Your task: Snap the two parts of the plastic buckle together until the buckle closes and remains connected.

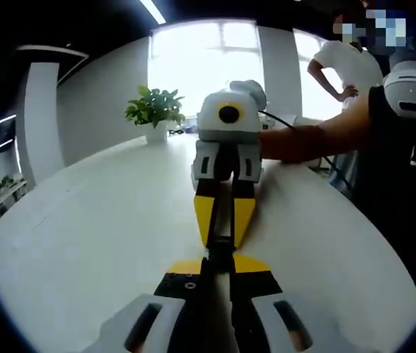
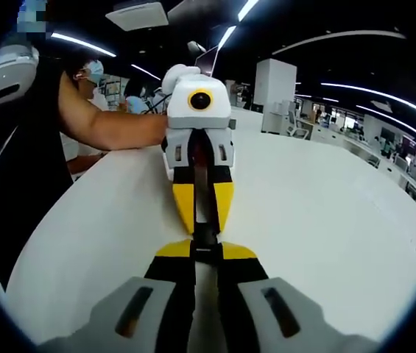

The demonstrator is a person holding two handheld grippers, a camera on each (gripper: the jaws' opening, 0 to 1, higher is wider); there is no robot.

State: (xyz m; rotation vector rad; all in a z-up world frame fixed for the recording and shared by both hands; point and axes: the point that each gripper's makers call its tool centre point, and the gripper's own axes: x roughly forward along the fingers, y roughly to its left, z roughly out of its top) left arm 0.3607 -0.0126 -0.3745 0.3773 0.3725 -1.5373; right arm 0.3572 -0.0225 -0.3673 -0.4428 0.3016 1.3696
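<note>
Above a white table, my two grippers meet tip to tip. My left gripper rises from the bottom of the left gripper view, its yellow-tipped jaws shut on one end of a black plastic buckle. My right gripper points back at it from above, shut on the other end. In the right gripper view, my right gripper and my left gripper pinch the same buckle between them. The jaws hide the joint, so I cannot tell whether the two parts are latched.
A potted plant stands at the table's far edge by bright windows. A person's forearm holds the right gripper, and another person stands behind. Office desks lie beyond the white table.
</note>
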